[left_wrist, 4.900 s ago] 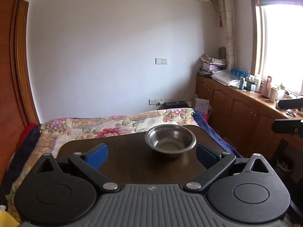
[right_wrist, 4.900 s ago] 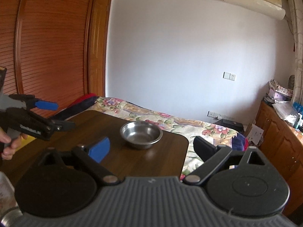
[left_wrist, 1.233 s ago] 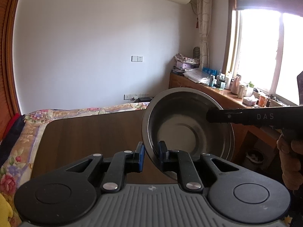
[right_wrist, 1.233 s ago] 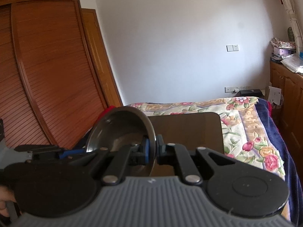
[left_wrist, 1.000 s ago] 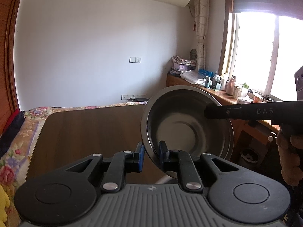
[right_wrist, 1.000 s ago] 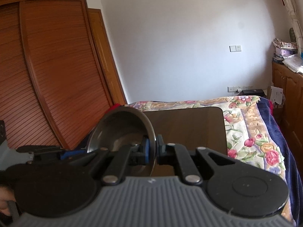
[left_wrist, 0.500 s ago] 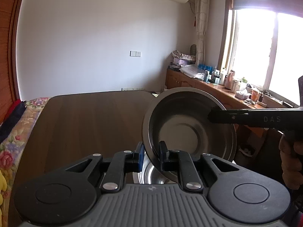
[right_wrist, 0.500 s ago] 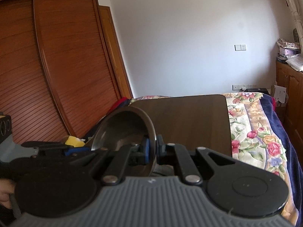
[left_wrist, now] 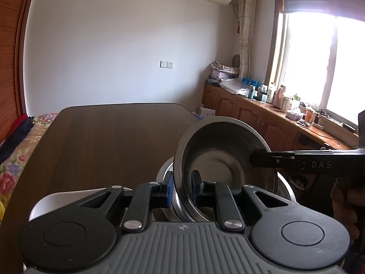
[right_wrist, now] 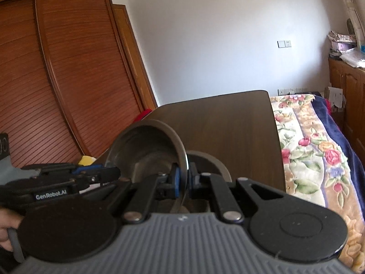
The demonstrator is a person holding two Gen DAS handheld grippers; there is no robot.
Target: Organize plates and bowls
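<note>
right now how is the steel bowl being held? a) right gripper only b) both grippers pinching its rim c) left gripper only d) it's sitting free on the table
b: the left gripper and the right gripper are each shut on opposite sides of the steel bowl's rim, holding it tilted above another bowl on the table.

The left tool (left_wrist: pixel 181 188) has its fingers pinched close together, level and pointing forward. The right tool (right_wrist: pixel 184 178) is pinched likewise, reaching in from the left tool's right side, each gripped by a hand.
</note>
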